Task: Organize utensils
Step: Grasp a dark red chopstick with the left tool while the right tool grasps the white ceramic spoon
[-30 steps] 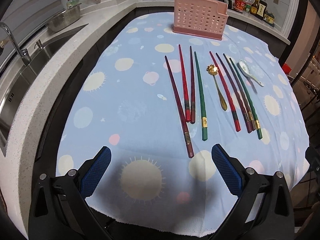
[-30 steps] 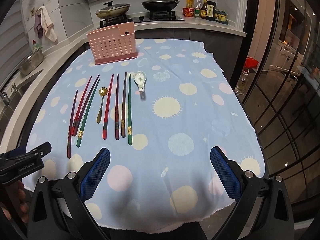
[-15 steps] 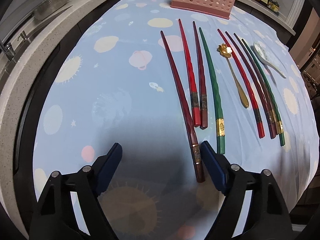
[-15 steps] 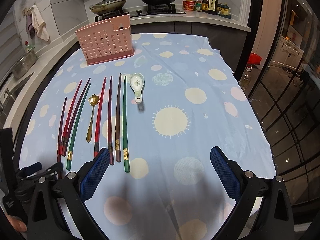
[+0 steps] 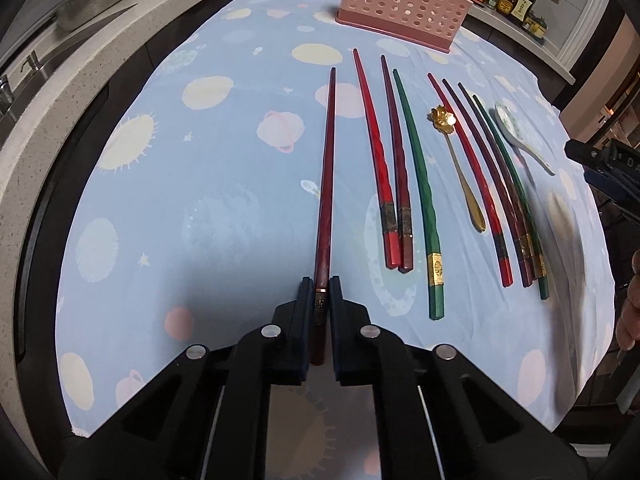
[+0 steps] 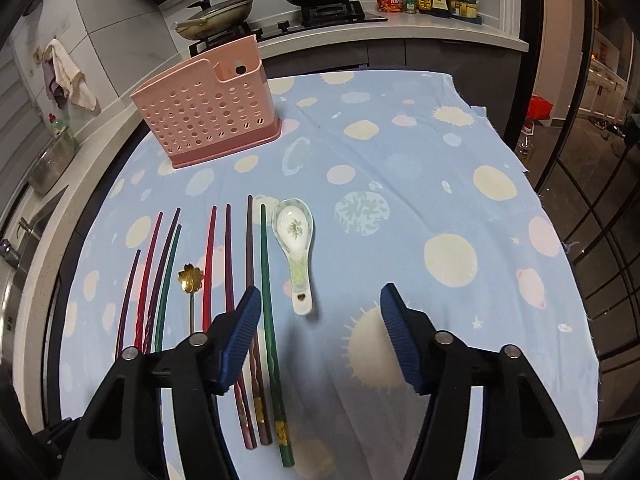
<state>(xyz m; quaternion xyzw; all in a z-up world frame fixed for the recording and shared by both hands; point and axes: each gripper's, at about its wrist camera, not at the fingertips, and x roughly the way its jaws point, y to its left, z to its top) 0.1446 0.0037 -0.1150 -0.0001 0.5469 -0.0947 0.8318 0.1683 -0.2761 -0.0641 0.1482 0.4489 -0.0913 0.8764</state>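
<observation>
Left tool (image 5: 321, 292) has just closed, pinching the thick end of the leftmost dark-red chopstick (image 5: 327, 168), which points toward the pink holder (image 5: 404, 4) at the far end of the worktop (image 5: 224, 200). Right tool (image 6: 320, 312) jaws have just been closing, now half spread, pads touching nothing, with the green chopstick (image 6: 267, 292) and spoon (image 6: 295, 240) handle in the gap. Other chopsticks and gold spoon (image 6: 191, 280) lie in a row on the blue cloth.
</observation>
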